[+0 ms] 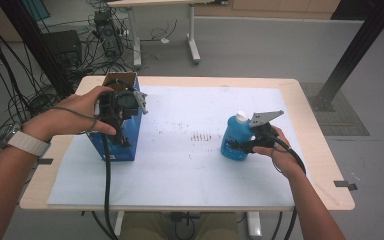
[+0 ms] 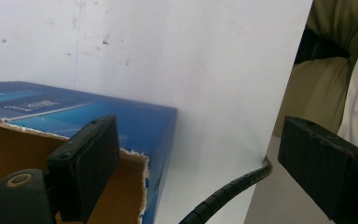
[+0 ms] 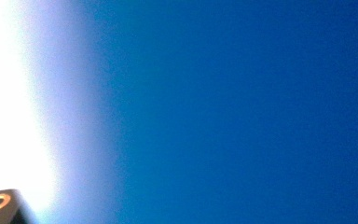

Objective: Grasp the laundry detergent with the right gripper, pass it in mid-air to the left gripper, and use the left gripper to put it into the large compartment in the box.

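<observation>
Blue box: stands upright near the table's left edge, top torn open, brown card showing inside. In the left gripper view its blue side and ragged brown rim fill the lower left.

Left gripper: held in the left hand right at the box's open top, in front of its upper part in the high view. Its jaws stand wide apart — one black pad low left over the box's rim, the other far right over the table edge, nothing between them.

Left cable: hangs down past the box's front and off the near edge of the table; it also curls across the bottom of the left gripper view.

Bottle: blue, white cap, upright on the white sheet, right of centre, well apart from the box.

Right gripper: held in the right hand, pressed against the bottle's right side low on its body, its grey plate beside the cap. Its own view is blurred blue, the bottle's wall very close — whether the jaws clamp it or merely flank it, I cannot tell.

Sheet: a patch of small dark specks lies between box and bottle.

Floor: cables and a second table's legs lie beyond the far edge.
</observation>
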